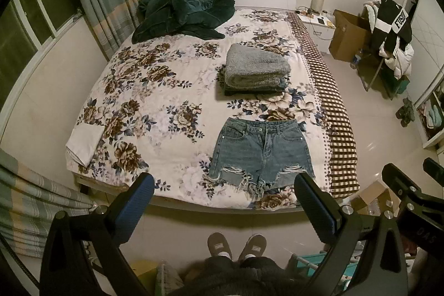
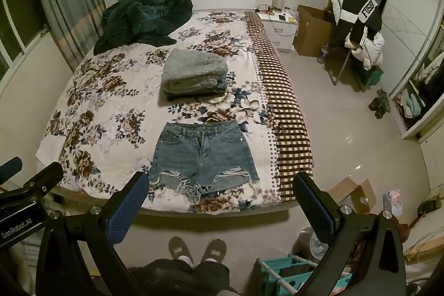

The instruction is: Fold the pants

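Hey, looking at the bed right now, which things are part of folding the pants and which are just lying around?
Part of the job:
- denim shorts, flat near the bed's foot
- left gripper, open
- right gripper, open

Just lying about:
- folded grey blanket stack
- dark green blanket, crumpled by the headboard
- white folded cloth
- cardboard box

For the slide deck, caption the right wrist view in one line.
Open right gripper held above denim shorts spread flat on floral bed, folded grey blanket behind.
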### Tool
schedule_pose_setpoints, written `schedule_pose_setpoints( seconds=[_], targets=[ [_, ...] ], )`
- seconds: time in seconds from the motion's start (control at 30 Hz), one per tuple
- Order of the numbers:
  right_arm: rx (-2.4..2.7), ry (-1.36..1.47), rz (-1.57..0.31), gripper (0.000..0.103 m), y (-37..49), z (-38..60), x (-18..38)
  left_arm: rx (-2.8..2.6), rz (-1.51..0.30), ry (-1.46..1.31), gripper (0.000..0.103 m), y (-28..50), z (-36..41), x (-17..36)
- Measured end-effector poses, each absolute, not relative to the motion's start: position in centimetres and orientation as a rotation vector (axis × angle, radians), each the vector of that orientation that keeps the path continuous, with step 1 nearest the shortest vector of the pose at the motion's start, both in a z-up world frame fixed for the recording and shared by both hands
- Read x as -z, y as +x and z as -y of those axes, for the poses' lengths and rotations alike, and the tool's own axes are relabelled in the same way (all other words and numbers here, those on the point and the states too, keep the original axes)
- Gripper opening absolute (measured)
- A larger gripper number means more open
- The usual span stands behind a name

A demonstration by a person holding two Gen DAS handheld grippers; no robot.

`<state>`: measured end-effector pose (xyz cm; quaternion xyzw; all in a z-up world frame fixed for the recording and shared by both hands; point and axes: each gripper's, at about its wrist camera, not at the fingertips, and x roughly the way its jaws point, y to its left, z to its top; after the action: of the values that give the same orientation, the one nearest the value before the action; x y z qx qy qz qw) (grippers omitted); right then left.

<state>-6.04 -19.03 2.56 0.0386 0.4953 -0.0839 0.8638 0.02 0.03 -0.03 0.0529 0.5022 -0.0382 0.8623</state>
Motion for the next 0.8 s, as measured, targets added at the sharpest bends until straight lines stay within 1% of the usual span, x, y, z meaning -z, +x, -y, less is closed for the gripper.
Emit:
schedule_pose_setpoints(
  seconds=[0.1, 0.8],
  targets=[
    [0.175, 0.078, -1.038, 0.103, -6.16, 18.63, -3.27, 0.08, -1.05, 0.111, 0.103, 0.0, -0.03, 0.02],
    [0.177, 0.076, -1.03, 0.103, -6.73, 18.55, -3.44, 0.083, -1.044, 0.109, 0.103, -0.03, -0.06, 0.03]
  ],
)
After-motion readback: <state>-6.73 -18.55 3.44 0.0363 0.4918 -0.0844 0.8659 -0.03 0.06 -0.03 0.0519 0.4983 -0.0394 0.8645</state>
